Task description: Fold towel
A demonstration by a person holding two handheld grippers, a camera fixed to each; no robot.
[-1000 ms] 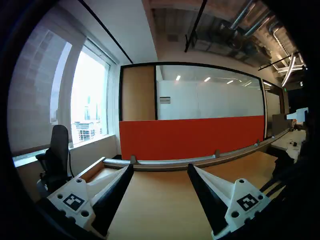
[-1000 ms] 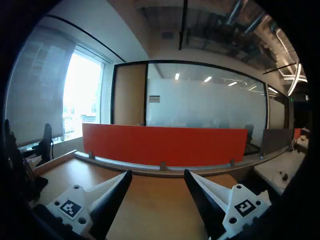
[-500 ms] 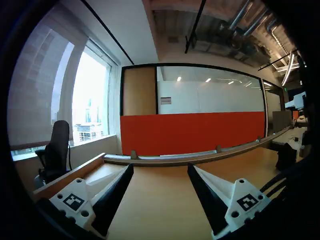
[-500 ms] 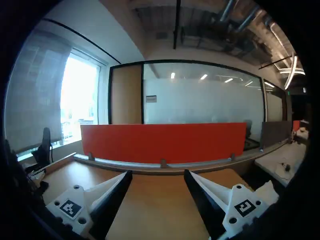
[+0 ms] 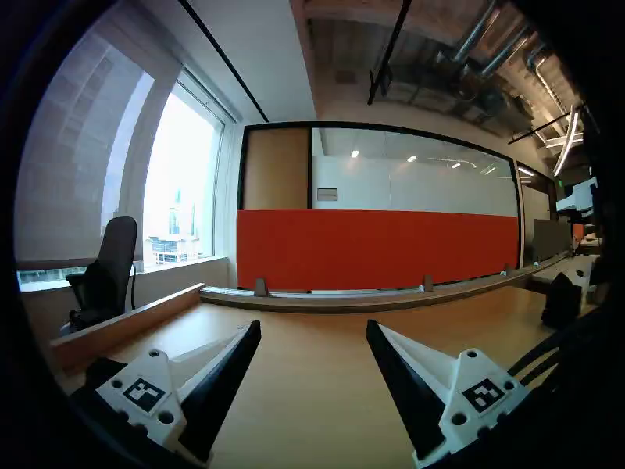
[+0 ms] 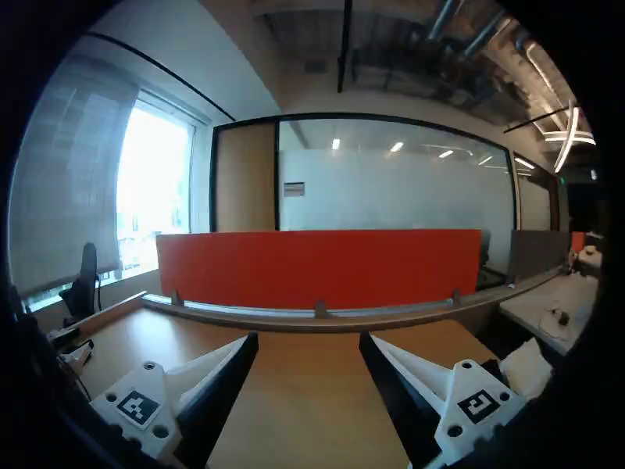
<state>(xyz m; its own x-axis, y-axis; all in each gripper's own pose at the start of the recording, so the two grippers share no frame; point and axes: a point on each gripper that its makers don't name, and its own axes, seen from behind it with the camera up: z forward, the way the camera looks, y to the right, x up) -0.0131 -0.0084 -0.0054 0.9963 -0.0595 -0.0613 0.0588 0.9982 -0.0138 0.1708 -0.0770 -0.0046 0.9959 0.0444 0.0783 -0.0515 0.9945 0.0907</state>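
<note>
My left gripper (image 5: 312, 327) is open above a bare wooden desk (image 5: 312, 391), with nothing between its white and black fingers (image 5: 437, 383). My right gripper (image 6: 308, 338) is open too, over the same kind of desk top (image 6: 305, 406), and holds nothing. A white crumpled piece (image 6: 527, 367), cloth or paper, I cannot tell which, lies at the desk's right edge beside the right gripper's right finger. Both grippers point level toward the orange divider (image 5: 375, 248).
The orange divider (image 6: 316, 266) with a grey rail runs along the desk's far edge. A black office chair (image 5: 105, 281) stands by the window on the left. A dark object (image 5: 561, 301) sits at the right. Another desk (image 6: 551, 313) lies beyond.
Both views have tipped down a little, so more desk top shows. The white crumpled piece has come into the right gripper view at the right. Both grippers stay open.
</note>
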